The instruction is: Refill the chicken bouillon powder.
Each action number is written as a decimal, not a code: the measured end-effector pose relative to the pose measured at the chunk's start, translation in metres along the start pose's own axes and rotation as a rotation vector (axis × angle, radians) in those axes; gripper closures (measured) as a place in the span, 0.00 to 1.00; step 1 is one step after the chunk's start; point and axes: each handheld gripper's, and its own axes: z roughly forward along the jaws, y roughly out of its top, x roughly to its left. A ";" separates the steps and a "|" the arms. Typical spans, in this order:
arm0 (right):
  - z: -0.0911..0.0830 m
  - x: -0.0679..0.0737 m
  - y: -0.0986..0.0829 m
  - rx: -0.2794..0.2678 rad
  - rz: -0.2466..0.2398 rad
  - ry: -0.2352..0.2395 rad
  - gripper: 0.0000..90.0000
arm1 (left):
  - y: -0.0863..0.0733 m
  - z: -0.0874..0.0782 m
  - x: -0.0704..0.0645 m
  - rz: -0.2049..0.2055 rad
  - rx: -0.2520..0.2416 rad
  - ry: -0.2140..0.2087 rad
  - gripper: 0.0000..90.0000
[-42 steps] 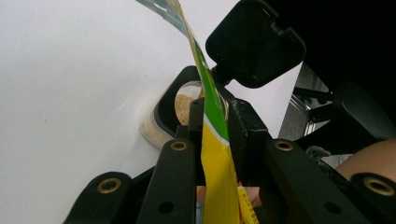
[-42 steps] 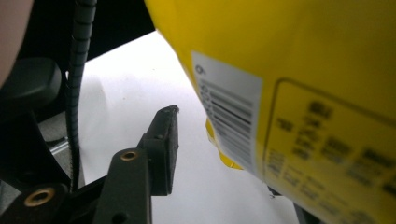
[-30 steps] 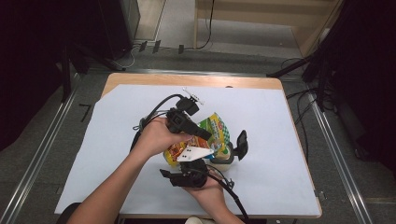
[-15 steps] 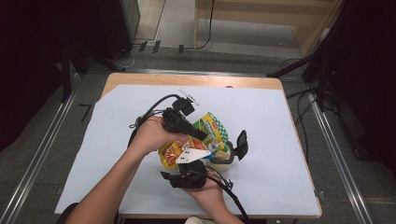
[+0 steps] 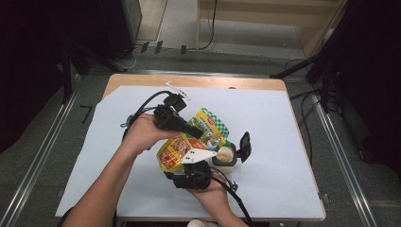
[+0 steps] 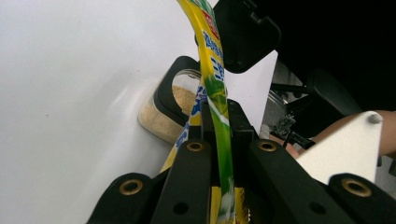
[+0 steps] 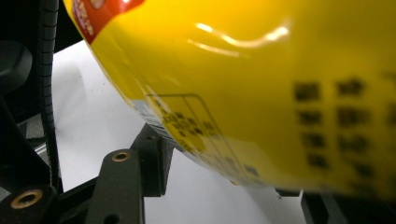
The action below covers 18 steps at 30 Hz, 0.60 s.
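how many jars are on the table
1. The open jar, lid flipped up, stands on the white sheet right of the yellow packet; others may hide beneath the packet.

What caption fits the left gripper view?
Left hand-held gripper pinches a yellow-green pouch above an open jar of beige powder.

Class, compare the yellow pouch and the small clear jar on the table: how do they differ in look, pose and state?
1. The yellow pouch is a soft, printed packet; the clear jar is rigid and see-through, showing pale crumbs.
2. The pouch is held up, pinched in the left gripper; the jar stands on the white table cover, ungripped.
3. The jar's black flip lid is open; whether the pouch is opened I cannot tell.

Both sit mid-table, close together.
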 end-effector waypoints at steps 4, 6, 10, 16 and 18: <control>-0.002 0.001 0.001 -0.011 -0.001 -0.002 0.55 | -0.001 -0.008 0.001 0.004 -0.022 -0.014 1.00; -0.003 0.001 0.002 -0.016 -0.005 -0.004 0.55 | -0.003 -0.012 0.002 0.005 -0.039 -0.016 1.00; -0.004 0.001 0.003 -0.025 -0.008 -0.012 0.54 | -0.006 -0.021 0.005 -0.001 -0.064 -0.036 1.00; -0.006 0.001 0.006 -0.038 -0.016 -0.011 0.54 | -0.011 -0.034 0.005 -0.001 -0.100 -0.024 1.00; -0.006 0.000 0.007 -0.041 -0.019 -0.012 0.54 | -0.012 -0.038 0.004 0.008 -0.109 0.001 1.00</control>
